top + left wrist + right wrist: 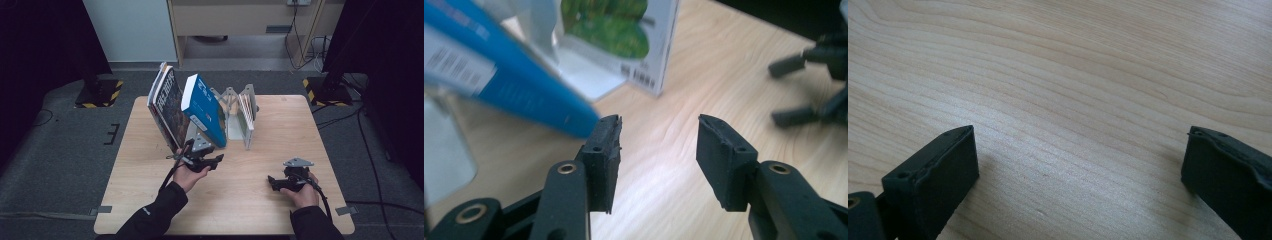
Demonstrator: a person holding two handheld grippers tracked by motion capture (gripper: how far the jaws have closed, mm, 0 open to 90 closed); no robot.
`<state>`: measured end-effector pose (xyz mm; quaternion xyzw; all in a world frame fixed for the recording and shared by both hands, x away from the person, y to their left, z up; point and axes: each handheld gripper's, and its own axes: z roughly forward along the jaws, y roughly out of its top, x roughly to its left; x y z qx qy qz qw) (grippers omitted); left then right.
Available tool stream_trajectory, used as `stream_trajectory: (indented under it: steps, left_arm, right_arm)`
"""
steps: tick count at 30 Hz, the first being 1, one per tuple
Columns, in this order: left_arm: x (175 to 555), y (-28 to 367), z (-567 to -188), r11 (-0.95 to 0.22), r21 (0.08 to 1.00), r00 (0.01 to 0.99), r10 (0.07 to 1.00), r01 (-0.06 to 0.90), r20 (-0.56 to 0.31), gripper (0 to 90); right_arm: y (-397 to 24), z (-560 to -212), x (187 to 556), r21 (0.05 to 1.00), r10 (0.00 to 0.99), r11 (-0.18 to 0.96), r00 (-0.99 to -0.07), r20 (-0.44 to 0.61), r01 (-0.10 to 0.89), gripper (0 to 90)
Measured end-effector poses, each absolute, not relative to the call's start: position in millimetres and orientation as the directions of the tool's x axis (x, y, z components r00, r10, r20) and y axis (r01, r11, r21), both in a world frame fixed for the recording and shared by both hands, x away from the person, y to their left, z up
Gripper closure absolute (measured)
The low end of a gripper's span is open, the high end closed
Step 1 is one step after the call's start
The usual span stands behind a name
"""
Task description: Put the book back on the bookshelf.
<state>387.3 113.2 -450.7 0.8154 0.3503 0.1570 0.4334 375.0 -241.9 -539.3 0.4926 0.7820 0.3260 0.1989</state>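
On the wooden table (150, 200) we find, at far left, a dark-covered book (167, 107) leaning to the left, and just to its right a blue book (204, 110) tilting the same way, both propped short of the grey bookstand (235, 107), where a thin book (247, 117) already stands upright. We judge the step in hand to be shelving the books, the blue one just let go near the stand. The left gripper (216, 160) sits just near of the blue book's lower corner, jaws about half apart and gripping nothing; in the left gripper view the blue corner (574, 120) lies right against one pad (606, 145), though we cannot tell if they touch. Next, we reckon, the leaning books need righting against the stand. At right, the right gripper (272, 182) rests low over bare wood, jaws spread wide and empty.
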Motion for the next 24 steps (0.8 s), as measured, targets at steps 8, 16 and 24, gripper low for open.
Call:
stream_trajectory:
  steps: [8, 16, 24]
  left_arm:
    - [371.7, 150.0, -467.0, -0.388, 0.786, 0.683, 0.728, 0.481, -0.059, 47.9]
    - [360.4, 188.9, -485.3, -0.352, 0.745, 0.624, 0.774, 0.567, -0.109, 39.7]
    - [362.0, 216.7, -501.1, -0.352, 0.693, 0.571, 0.815, 0.629, -0.104, 29.0]
  right_arm:
    - [-241.9, -539.2, 375.0, 0.706, 0.900, 0.302, -0.436, 0.010, 0.641, 1.9]
    - [-242.0, -539.2, 374.9, 0.706, 0.900, 0.302, -0.435, 0.010, 0.641, 2.1]
    - [-249.1, -531.8, 372.2, 0.701, 0.917, 0.280, -0.399, 0.007, 0.655, 16.3]
